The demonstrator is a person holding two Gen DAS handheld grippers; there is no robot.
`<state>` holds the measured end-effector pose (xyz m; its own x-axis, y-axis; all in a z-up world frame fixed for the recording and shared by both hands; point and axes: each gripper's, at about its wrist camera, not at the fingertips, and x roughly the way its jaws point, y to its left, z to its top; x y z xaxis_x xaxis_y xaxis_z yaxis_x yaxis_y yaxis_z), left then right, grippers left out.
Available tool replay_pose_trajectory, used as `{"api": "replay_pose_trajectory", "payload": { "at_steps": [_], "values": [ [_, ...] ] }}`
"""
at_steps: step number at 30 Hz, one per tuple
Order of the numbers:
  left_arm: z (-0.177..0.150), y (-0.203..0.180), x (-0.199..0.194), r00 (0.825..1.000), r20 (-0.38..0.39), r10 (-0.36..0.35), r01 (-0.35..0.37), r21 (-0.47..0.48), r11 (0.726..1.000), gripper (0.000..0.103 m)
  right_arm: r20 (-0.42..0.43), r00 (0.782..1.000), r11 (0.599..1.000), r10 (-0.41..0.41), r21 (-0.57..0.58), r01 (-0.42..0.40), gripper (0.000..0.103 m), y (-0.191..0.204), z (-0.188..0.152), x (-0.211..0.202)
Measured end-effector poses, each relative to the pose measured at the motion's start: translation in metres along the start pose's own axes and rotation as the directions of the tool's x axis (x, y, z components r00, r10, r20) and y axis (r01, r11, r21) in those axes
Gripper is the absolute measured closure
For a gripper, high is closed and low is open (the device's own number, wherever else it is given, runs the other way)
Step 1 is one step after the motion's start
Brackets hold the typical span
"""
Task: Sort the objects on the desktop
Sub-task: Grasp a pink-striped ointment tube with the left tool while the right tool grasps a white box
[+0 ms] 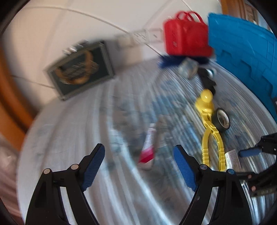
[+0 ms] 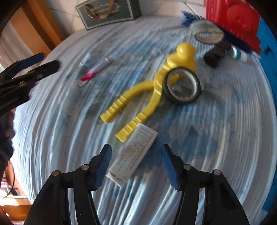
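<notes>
- Both views are smeared by motion blur, so read fine detail with caution.
- Your right gripper (image 2: pixel 135 163) has its fingers spread wide and grasps nothing; the white box (image 2: pixel 132 155) lies flat on the cloth, its near half between the two blue pads without touching either.
- Your left gripper (image 1: pixel 139 167) is also released and empty, with the red-and-white tube (image 1: pixel 147 147) lying ahead at about 12 o'clock from its fingertips, just beyond them.
- From the right wrist, the yellow tongs (image 2: pixel 150 88) sit at 12 o'clock past the box, one handle end touching or just beside the box's far corner; I cannot tell which.
- The black tape roll (image 2: pixel 181 86) leans against the tongs' neck at about 1 o'clock.
- Farther off, at 1 to 2 o'clock, a clear tape roll (image 2: pixel 206 32), a dark block (image 2: pixel 215 54) and a small bottle (image 2: pixel 238 53) cluster by the red case (image 2: pixel 232 22).
- The dark framed box (image 2: pixel 107 13) stands at 11 o'clock at the table's far edge.
- Judging by this, you are at the approach step: nothing is picked yet, and sorting has barely begun.
- The next move calls for lowering your right gripper over the box across its narrow width, then closing squarely so it does not skid into the tongs.
</notes>
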<state>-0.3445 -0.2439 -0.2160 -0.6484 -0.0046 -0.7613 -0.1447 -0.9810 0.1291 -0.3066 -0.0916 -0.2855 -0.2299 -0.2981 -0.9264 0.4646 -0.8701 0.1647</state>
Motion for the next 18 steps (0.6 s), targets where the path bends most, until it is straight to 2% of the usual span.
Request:
{"api": "replay_pose_trajectory", "payload": {
  "at_steps": [2,6,7,10,12,14,15,17,18],
  "values": [
    [0.003,-0.004,0.026,0.999,-0.03,-0.039,0.04,0.028,0.999,0.024,0.004,1.0,1.0,0.003,-0.005,-0.003,0.048,-0.001,-0.001,-0.002],
    [0.002,-0.005,0.071,0.988,-0.126,-0.094,0.104,0.076,0.992,0.05,0.0,1.0,0.999,-0.015,-0.033,0.015,0.051,0.005,0.001,-0.011],
    [0.0,0.0,0.073,0.986,-0.099,-0.132,0.137,0.052,0.989,0.053,0.0,1.0,0.999,-0.024,-0.042,0.024,0.052,0.007,0.001,-0.012],
    [-0.003,0.013,0.082,0.978,-0.103,-0.182,0.183,0.002,0.983,0.064,0.005,0.999,0.996,-0.048,-0.072,0.048,0.053,0.011,-0.001,-0.018],
    [-0.009,0.016,0.082,0.976,-0.098,-0.195,0.195,-0.006,0.981,0.081,0.012,0.998,0.991,-0.069,-0.117,0.07,0.059,0.017,-0.004,-0.021],
    [-0.014,0.011,0.078,0.972,-0.11,-0.209,0.209,-0.01,0.978,0.084,0.021,0.994,0.977,-0.104,-0.187,0.106,0.066,0.025,-0.007,-0.024],
    [-0.016,0.007,0.074,0.971,-0.111,-0.21,0.212,0.001,0.977,0.084,0.02,0.996,0.978,-0.088,-0.19,0.09,0.076,0.025,-0.008,-0.028],
    [-0.022,-0.001,0.068,0.975,-0.098,-0.198,0.202,0.023,0.979,0.084,0.006,1.0,0.992,-0.005,-0.127,0.005,0.077,0.017,-0.009,-0.038],
    [-0.024,-0.003,0.066,0.973,-0.098,-0.207,0.209,0.009,0.978,0.084,0.011,1.0,0.993,0.001,-0.122,0.001,0.077,0.015,-0.011,-0.044]
  ]
}}
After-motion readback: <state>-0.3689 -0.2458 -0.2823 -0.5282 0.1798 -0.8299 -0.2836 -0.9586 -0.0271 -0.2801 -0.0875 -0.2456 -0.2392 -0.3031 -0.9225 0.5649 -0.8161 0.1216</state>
